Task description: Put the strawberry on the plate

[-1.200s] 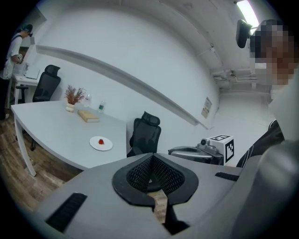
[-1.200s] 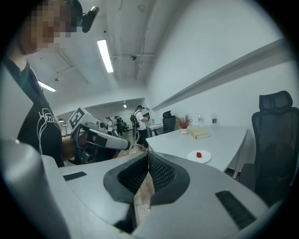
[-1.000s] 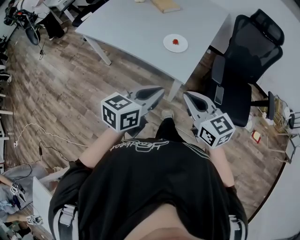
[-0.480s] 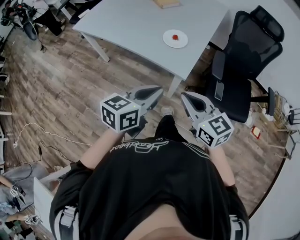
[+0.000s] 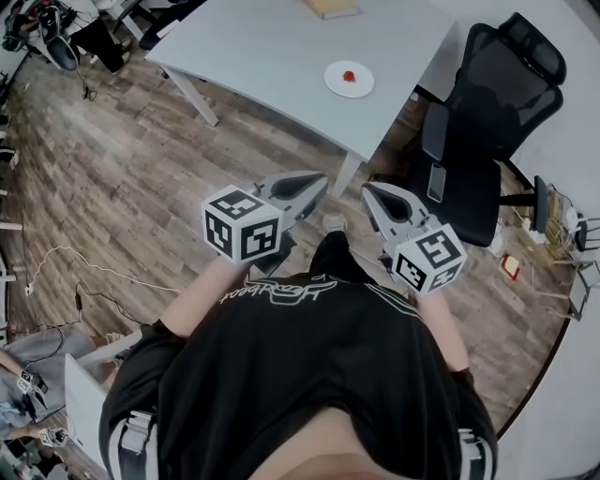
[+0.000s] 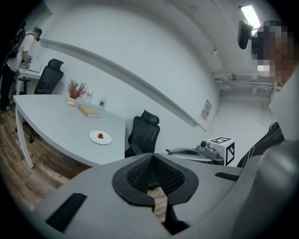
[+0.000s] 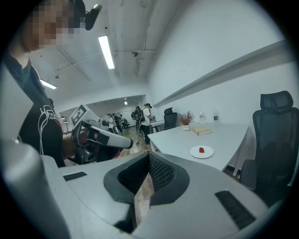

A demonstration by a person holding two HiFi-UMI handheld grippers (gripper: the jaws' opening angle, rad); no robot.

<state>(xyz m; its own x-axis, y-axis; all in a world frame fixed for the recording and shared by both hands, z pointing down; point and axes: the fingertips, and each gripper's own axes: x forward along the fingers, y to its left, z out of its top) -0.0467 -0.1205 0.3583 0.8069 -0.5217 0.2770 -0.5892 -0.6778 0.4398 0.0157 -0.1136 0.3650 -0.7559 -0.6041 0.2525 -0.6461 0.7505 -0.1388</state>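
While held low against the torso, well short of the table (image 5: 281, 56), grips nothing: holds the left tongs (image 5: 322, 184) pressed tip to tip and the right tongs (image 5: 367, 190) likewise closed and empty. Finds the strawberry (image 5: 349, 76) far ahead of both tongs, already resting in the middle of the white plate (image 5: 336, 84), up on the table and a little toward the right tongs' side. Judges the right tongs a touch nearer, though only barely. Cannot make out the berry's long axis from this far off; reads merely as a small red dot. Looks like a task already finished, or else not under way: no carrying, no reaching. For any further move, calls for a long forward reach across bare wood floor (image 5: 122, 187), with open room ahead of the left tongs and over the tabletop. Beyond the right tongs, meets a black office chair (image 5: 487, 112) standing close beside the table's corner, crowding that side. Past the plate, shows a book (image 5: 330, 7) lying well apart, and a small plant (image 7: 188, 117) farther back still. Leaves plenty of bare surface around the plate, but puts the table's edge just on the tongs' side of it, so warrants care against any nudge toward that drop
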